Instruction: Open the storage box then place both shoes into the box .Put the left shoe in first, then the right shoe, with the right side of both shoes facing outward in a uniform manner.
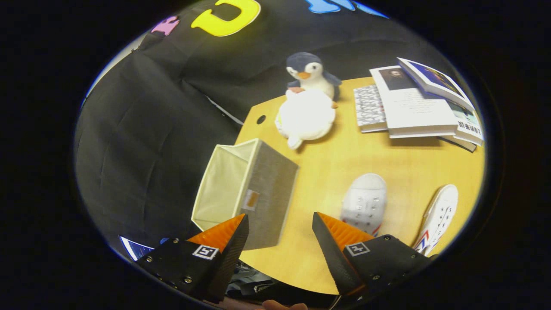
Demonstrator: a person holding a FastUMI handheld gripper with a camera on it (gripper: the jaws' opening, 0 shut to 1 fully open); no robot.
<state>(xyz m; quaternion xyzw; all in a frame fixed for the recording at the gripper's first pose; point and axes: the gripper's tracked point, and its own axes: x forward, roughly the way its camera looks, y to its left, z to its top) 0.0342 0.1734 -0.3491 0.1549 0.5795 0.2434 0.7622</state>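
A: Storage box (pixel 245 193) sits at the counter (pixel 400 172) edge, open mouth up, so the opening step looks done. It's just ahead of the tongs (pixel 280 228), 11 o'clock.

B: Shoes?

A: Near shoe (pixel 365 201) at 1 o'clock, far shoe (pixel 439 217) at 2, both loose on the counter.

B: Tongs?

A: Spread wide, holding nothing, likely staged for a shoe pickup.
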